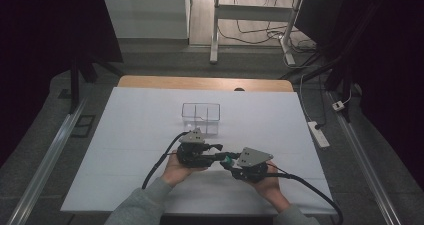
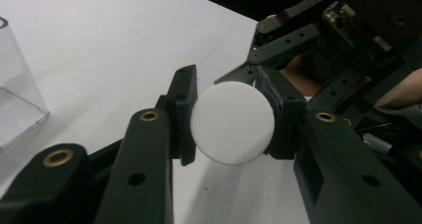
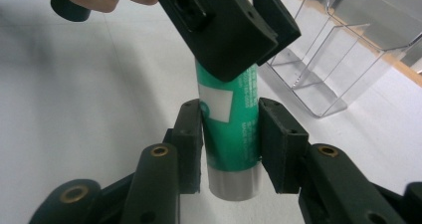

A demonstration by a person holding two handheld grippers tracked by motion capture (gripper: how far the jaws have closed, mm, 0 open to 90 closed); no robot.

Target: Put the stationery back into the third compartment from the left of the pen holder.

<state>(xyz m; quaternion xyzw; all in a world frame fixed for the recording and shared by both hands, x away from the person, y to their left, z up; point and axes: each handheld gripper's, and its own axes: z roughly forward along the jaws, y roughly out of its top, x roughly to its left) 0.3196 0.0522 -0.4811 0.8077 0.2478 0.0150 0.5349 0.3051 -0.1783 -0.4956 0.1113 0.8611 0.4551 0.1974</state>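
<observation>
Looking down from the high view, we find both hands low at the near edge of the white table (image 1: pixel 125 135), the left tongs (image 1: pixel 218 152) and the right tongs (image 1: pixel 229 163) pointed at one another with a small green tube (image 1: pixel 226 160) bridging the gap between them. A clear plastic box (image 1: pixel 201 116) with a divider stands just beyond the hands, apart from them. We judge the tube is carried in the air between the two tools so that one end can be worked against the other, perhaps a cap pulled or twisted off.

In the left gripper view, we see the left tongs closed on a round white cap (image 2: pixel 232 123), its flat end facing the camera, one pad pressed on each side. The right tongs sit just behind, on the far side of the cap, and a corner of the plastic box shows at the left edge. Gripping the cap end-on like this lets the hand turn it about the tube's own axis, in our reading.

In the right gripper view, the right tongs clamp the green body of the tube (image 3: pixel 230 129) near its silver bottom end, pads tight on both flanks. The tube runs away from the camera, and its far end disappears into the left tongs (image 3: pixel 224 30). The plastic box lies to the right on the table, empty as far as we can tell.
</observation>
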